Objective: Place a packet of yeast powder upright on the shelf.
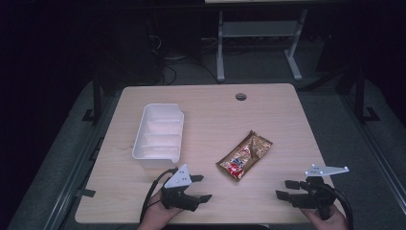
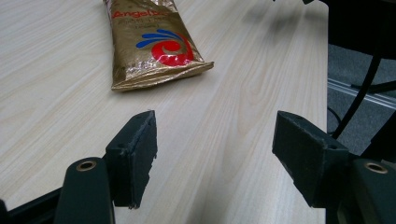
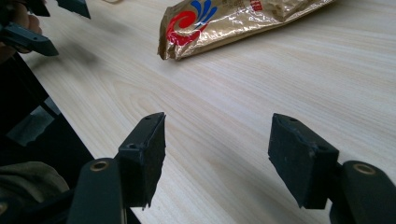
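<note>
both grippers' fingers point(image 2: 135, 154) spread wide, empty, near the gold snack packet point(image 1: 244, 155).

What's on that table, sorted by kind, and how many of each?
Gold snack packets: 1
White divided trays: 1
Hand-held grippers: 2, the left gripper and the right gripper, both open with nothing between the jaws
Total: 4

gold snack packet point(image 1: 245, 156) with a red and blue swirl, perhaps red lettering; white tray point(image 1: 159, 135); pale wood-grain table point(image 1: 277, 120); black grippers' pads point(image 2: 140, 154).
</note>
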Available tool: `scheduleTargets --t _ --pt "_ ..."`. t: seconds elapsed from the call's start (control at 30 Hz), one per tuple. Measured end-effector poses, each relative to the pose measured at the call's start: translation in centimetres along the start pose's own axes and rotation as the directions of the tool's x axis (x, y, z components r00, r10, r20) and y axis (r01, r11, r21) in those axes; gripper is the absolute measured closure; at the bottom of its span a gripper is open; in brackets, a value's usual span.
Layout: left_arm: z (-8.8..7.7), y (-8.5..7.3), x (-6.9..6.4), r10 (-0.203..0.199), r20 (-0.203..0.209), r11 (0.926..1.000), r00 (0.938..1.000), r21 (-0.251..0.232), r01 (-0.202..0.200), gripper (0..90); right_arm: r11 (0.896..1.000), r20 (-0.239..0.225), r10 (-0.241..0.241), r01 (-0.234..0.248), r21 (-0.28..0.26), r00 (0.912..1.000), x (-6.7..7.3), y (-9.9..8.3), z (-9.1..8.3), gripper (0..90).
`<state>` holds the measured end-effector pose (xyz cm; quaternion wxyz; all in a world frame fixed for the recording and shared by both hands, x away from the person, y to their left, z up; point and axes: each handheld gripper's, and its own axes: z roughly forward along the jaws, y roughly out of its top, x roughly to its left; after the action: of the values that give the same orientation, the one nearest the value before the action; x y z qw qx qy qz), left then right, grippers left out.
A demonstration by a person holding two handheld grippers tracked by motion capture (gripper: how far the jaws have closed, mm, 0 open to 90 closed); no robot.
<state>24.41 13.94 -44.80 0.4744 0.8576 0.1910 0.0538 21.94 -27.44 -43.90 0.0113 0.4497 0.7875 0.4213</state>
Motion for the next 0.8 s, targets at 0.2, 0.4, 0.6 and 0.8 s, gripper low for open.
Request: scheduleTargets --t 0.2,0.4,0.6,0.8 --pt "0.2 0.1 -0.1 0.003 -0.002 1.0 1.0 0.006 -0.003 29.9 1.0 -0.001 -0.011 0.011 0.009 0.9999 0.0 0.3 0.5 34.5" --pt "0.9 0.8 -0.4 0.0 -0.053 0.9996 0.9986 0.027 0.001 33.9 1.0 0.0 0.005 -0.005 -0.007 1.0 0.0 0.6 0.4 32.8" --pt "2.9 3.1 -0.4 0.02 -0.073 0.9977 0.9971 0.067 -0.015 48.9 0.998 0.01 0.056 -0.056 -0.031 0.9984 -1.6 2.1 0.9 31.8" --pt "5.6 5.3 0.7 0.011 -0.097 0.9945 0.9953 0.104 -0.001 64.1 0.995 0.023 0.096 -0.096 -0.041 0.9951 -3.6 4.2 2.0 31.3"
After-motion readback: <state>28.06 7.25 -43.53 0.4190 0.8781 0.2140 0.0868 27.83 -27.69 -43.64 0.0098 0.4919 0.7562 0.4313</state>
